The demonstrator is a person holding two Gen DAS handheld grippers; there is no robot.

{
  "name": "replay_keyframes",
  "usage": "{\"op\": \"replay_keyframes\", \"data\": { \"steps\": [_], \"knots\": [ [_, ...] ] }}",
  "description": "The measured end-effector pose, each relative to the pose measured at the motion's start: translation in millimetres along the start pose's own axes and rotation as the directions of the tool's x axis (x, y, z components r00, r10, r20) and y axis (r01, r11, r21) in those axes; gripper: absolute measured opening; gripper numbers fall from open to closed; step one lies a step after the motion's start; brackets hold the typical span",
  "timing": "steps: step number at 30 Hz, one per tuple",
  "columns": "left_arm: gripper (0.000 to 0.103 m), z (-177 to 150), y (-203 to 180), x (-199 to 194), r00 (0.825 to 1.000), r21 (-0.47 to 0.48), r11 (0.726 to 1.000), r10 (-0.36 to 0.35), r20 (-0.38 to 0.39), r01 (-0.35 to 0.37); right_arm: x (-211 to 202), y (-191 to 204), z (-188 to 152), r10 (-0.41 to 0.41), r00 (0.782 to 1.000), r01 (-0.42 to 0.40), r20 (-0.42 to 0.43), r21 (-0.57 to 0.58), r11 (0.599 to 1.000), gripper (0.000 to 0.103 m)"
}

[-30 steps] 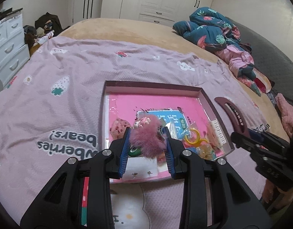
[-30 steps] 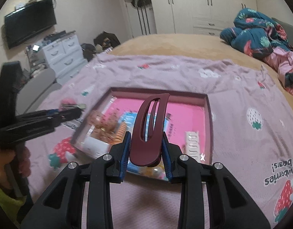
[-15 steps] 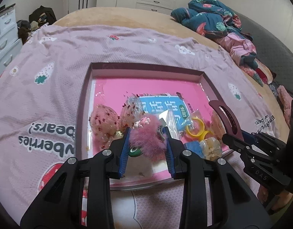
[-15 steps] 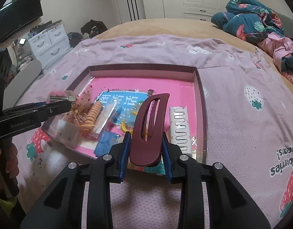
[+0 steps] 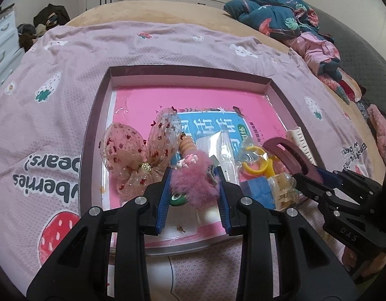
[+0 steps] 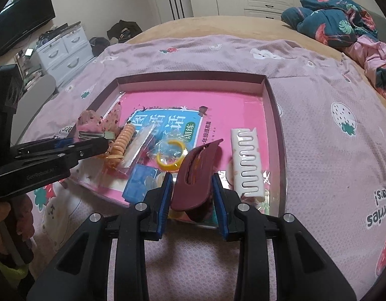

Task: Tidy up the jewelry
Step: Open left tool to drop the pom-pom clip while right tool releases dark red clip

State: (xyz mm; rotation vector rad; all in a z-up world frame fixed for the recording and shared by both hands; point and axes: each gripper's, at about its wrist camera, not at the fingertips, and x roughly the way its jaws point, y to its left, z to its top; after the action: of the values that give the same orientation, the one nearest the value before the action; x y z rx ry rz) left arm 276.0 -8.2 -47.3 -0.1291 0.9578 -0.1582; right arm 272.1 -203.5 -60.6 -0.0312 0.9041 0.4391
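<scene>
A shallow maroon-rimmed box (image 5: 182, 71) lies on the bed and holds a pink book and hair accessories. My left gripper (image 5: 193, 178) is shut on a fluffy pink hair clip (image 5: 196, 185), low over the box's near left part, beside a tulle bow (image 5: 132, 155). My right gripper (image 6: 191, 178) has a maroon hair clip (image 6: 195, 175) between its pads, leaning to the right. Its jaws are opening, and the pads still touch the clip. This gripper hangs over the box's near edge, with a white comb clip (image 6: 245, 165) to its right and yellow rings (image 6: 171, 156) just beyond it.
An orange spiral tie (image 6: 122, 140), a blue packet (image 6: 137, 180) and a clear claw clip (image 5: 283, 190) crowd the box's near half. The lilac strawberry bedspread (image 5: 67, 80) surrounds it. Bundled clothes (image 5: 280, 17) lie at the far right and white drawers (image 6: 64, 50) stand at the left.
Both grippers have sunk closer to the box with their clips. In the last half second the maroon clip has tipped from upright to a rightward lean in the right gripper.
</scene>
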Motion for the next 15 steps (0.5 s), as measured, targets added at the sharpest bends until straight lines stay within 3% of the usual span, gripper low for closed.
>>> {"op": "replay_keyframes", "data": {
  "steps": [8, 15],
  "knots": [
    [0.027, -1, -4, 2, 1.000, 0.004, 1.000, 0.003, -0.015, -0.003, -11, -4, -5, -0.004, 1.000, 0.003, 0.011, 0.017, 1.000, 0.032],
    [0.048, 1, -8, -11, 1.000, 0.005, 1.000, 0.011, 0.003, -0.011, -32, -8, -10, 0.000, 0.999, -0.002, 0.042, 0.034, 0.999, 0.035]
  ]
}}
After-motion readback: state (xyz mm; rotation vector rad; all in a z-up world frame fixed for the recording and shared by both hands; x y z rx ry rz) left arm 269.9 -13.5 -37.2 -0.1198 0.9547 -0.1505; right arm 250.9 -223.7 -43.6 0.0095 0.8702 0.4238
